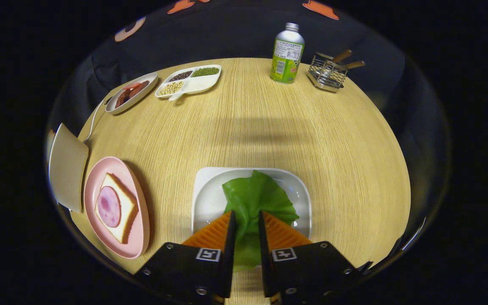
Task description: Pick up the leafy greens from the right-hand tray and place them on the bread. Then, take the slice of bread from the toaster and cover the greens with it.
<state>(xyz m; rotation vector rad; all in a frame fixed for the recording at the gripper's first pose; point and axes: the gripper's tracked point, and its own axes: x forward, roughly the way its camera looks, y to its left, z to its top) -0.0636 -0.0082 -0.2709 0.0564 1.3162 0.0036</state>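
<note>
Round light-wood table (pixel 248 127), dark cloth wall (pixel 235 38) behind.

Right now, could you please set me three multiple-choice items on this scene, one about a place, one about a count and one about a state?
1. Where does the pale bread slice topped with a round pink ham slice lie?
A. on the oval pink plate
B. on the square white tray
C. on bare wood

2. How many kinds of beans fill the divided white dish?
A. one
B. three
C. five

3. What is the gripper doing with the crinkled green lettuce leaf?
A. hanging open far above it
B. closed on it over the rounded square white tray
C. pressing it onto the bread

Answers: 1 A, the pink rim surrounds the bread. 2 B, dark, green and pale heaps show. 3 B, the leaf is pinched between both jaws.
</note>
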